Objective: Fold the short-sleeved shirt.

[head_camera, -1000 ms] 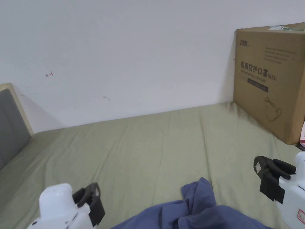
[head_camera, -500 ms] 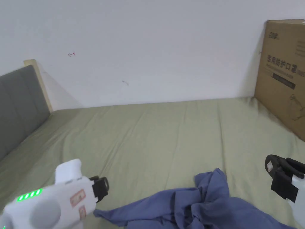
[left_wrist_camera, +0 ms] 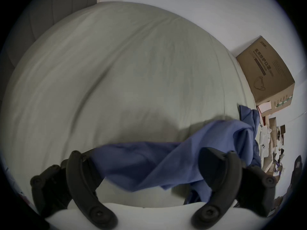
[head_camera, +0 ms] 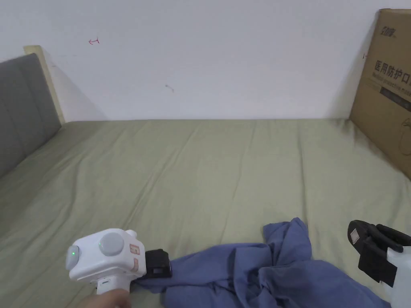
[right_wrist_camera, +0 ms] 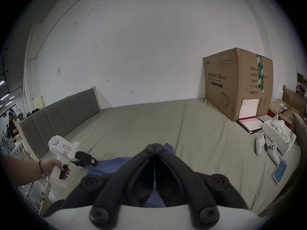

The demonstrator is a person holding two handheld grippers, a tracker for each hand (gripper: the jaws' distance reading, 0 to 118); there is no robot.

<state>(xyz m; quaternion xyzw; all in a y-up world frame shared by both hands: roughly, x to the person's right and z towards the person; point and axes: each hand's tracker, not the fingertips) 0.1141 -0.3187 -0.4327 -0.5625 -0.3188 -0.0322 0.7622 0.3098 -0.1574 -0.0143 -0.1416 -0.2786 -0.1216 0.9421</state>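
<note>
Head view: the shirt (head_camera: 265, 276) lies in a crumpled blue heap on the near edge of the bed (head_camera: 192, 172), between the two tools, with nothing folded yet.
Left gripper (left_wrist_camera: 154, 172): jaws are spread wide with a flap of shirt lying across the gap. Nothing is pinched; the jaws look lined up to bite that edge, though the picture is smeary.
Why there: my guess is it's after a hem or sleeve end so the heap can be dragged out flat.
Right gripper (right_wrist_camera: 154, 146): jaws are pressed fully together with the tips touching. Blue cloth sits just under and past the tips, but I can't tell if any is caught between them.
Free room: the bed ahead of both tools is bare sheet, handy for spreading.
Box (head_camera: 387, 88): it stands far off to the right of the right gripper, out of the way.
</note>
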